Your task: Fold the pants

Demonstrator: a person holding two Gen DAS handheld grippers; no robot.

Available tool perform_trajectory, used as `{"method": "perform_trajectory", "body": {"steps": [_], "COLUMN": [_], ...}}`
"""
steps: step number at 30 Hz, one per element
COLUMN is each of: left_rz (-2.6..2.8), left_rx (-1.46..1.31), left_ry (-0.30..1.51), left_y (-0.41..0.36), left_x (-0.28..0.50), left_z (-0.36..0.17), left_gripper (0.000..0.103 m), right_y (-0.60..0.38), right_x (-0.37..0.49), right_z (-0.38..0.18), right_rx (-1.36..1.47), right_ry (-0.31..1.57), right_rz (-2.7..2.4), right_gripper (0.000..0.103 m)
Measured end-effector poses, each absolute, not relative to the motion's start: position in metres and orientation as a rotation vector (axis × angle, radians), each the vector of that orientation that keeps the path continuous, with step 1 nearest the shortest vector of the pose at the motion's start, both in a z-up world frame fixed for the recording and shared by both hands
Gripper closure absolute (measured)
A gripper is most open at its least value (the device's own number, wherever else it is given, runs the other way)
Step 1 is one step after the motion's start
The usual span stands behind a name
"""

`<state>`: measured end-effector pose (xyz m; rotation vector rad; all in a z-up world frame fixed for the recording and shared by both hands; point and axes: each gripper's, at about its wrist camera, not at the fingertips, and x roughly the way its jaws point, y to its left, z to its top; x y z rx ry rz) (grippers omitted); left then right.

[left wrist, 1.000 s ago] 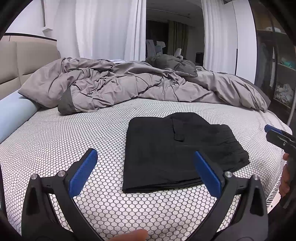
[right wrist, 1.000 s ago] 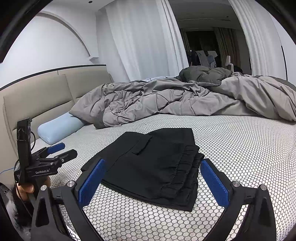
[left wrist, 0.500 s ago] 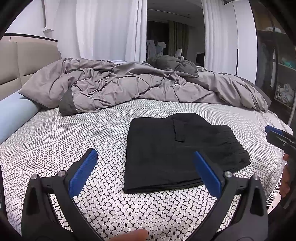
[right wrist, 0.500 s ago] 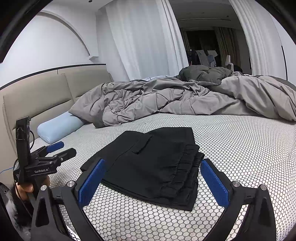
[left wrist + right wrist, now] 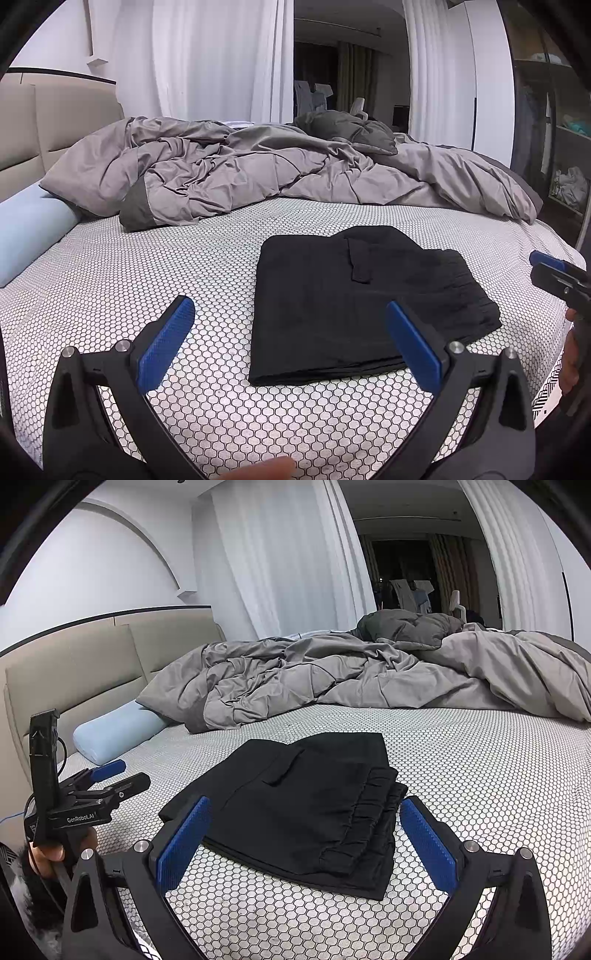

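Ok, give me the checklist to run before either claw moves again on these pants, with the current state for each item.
1. Black pants folded into a compact stack: ok.
2. Pants lying flat on the honeycomb sheet, apart from the grey duvet: ok.
3. Left claw open and holding nothing: ok.
4. Right claw open and holding nothing: ok.
5. Edges lined up: not ok, the gathered waistband layers sit stepped at one end.
6. Underside layers smooth: cannot tell, hidden.
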<state>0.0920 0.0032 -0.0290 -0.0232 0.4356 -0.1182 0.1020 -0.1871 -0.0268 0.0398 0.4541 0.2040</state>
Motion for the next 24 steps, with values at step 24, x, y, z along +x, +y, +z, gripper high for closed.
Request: {"method": "perform_trajectory", "body": {"steps": [24], "left_rz": [-0.124], "left_rx": [-0.027], "left_ry": [0.443], "left_y": [0.014], "left_x": [0.098], "left_z": [-0.028], "left_gripper": [0.001], "right_y": [-0.186], "right_x": [0.106], "right_z": [-0.033], "right_rx": [0.014], "right_ry": [0.471], "right_rz": [0.209], "right_gripper": [0.000]}}
